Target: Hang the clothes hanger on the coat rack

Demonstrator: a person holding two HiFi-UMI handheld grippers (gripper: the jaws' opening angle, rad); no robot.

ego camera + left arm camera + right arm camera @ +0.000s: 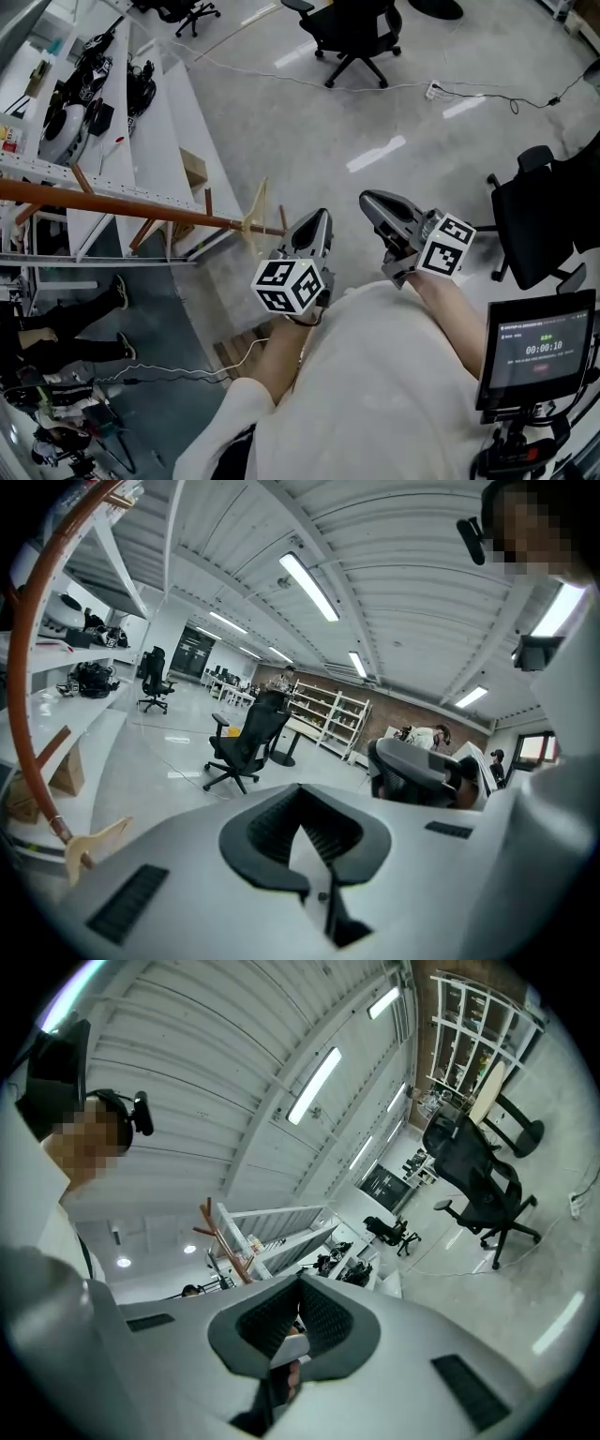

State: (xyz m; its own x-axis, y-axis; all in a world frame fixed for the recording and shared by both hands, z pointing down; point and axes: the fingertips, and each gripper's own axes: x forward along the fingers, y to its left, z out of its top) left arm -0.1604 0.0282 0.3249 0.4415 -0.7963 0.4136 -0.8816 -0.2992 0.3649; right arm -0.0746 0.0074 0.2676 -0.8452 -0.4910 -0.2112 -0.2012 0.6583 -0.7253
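The left claw [317,220] and right claw [373,201] are closed and empty beside the coat rack [112,208], whose top bears the hanger [255,221].

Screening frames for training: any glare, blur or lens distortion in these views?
Head view: sharp, with streaks of lamp glare on the glossy floor. Left gripper view: heavy fisheye bends the coat rack pole into an arc, the corners are vignetted black, and the ceiling lights are blown out. Right gripper view: same fisheye and dark corners, with bright ceiling strips.
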